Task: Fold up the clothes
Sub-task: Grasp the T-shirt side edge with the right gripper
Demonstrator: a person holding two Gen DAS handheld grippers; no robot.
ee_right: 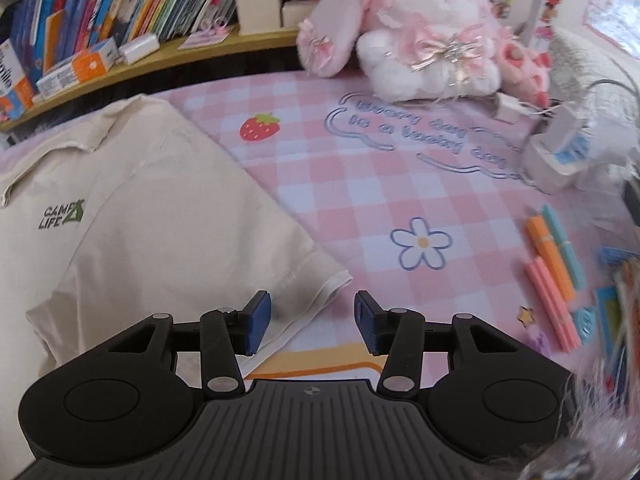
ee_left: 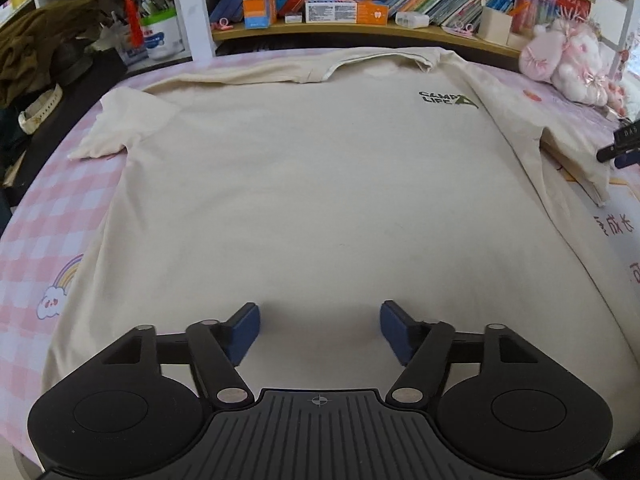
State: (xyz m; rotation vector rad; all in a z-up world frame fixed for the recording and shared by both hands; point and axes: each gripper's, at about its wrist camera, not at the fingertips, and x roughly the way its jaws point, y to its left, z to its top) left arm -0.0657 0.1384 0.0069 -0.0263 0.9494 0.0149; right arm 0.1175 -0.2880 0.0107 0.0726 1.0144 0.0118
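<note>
Seeing the cream T-shirt (ee_left: 304, 184) spread flat on the pink checked bed (ee_right: 360, 200), both left gripper (ee_left: 320, 330) and right gripper (ee_right: 313, 320) spread empty, I'd pinch its right sleeve (ee_right: 304, 284) hem squarely.

Cream T-shirt (ee_left: 304, 184) spread flat, front up, collar toward 12 o'clock, on pink checked sheet (ee_left: 52, 216). Green logo (ee_left: 448, 100) on chest at 1 o'clock. One sleeve out at 10 o'clock, other at 3 o'clock. Left gripper (ee_left: 320, 330) at 6 o'clock over shirt's lower part, blue pads (ee_left: 246, 332) wide apart, nothing between them. Part of right gripper (ee_left: 622, 144) at 3 o'clock edge, near sleeve. Bookshelf (ee_left: 360, 34) along 12 o'clock; pink plush toy (ee_left: 568, 60) at 2 o'clock.
</note>
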